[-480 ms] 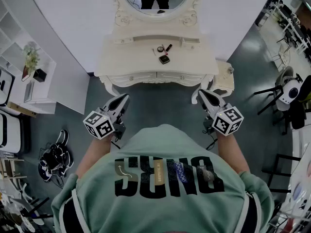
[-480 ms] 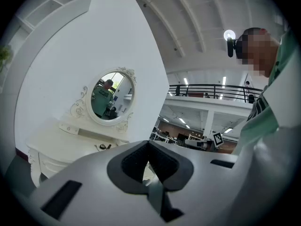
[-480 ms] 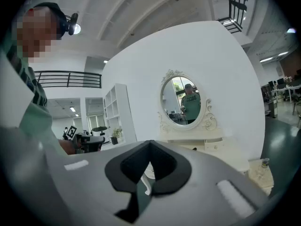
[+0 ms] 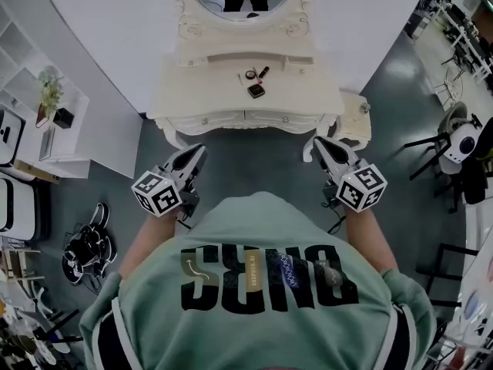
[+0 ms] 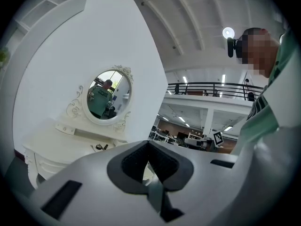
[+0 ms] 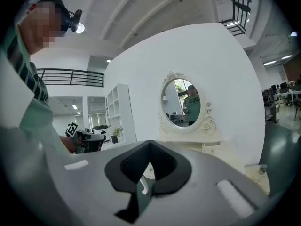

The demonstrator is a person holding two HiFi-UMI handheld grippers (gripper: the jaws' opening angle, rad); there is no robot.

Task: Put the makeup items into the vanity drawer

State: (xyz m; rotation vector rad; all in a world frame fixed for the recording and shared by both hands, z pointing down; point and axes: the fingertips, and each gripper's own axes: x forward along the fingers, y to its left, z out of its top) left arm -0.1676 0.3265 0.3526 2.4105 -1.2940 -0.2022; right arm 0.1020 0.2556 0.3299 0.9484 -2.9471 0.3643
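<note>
The white vanity point(image 4: 192, 91) stands ahead of me against the wall, and its drawer fronts point(image 4: 245, 119) are closed. On its top lie a round compact point(image 4: 251, 75), a lipstick point(image 4: 264, 73) and a black square case point(image 4: 256, 91). The makeup items point(image 5: 99, 147) show small and far off in the left gripper view. My left gripper point(image 4: 198, 153) is held over the floor short of the vanity, shut and empty. My right gripper point(image 4: 317, 145) mirrors it on the right, jaws together with nothing in them. Both point towards the oval mirror point(image 6: 184, 102).
A small cream stool point(image 4: 354, 122) stands at the vanity's right end. A white shelf unit point(image 4: 54, 122) runs along the left wall. A dark bag point(image 4: 86, 249) lies on the floor at the left. An office chair point(image 4: 458, 141) stands far right.
In the head view the vanity sits slightly higher and to the left. Both grippers keep nearly the same pose, still shut.
</note>
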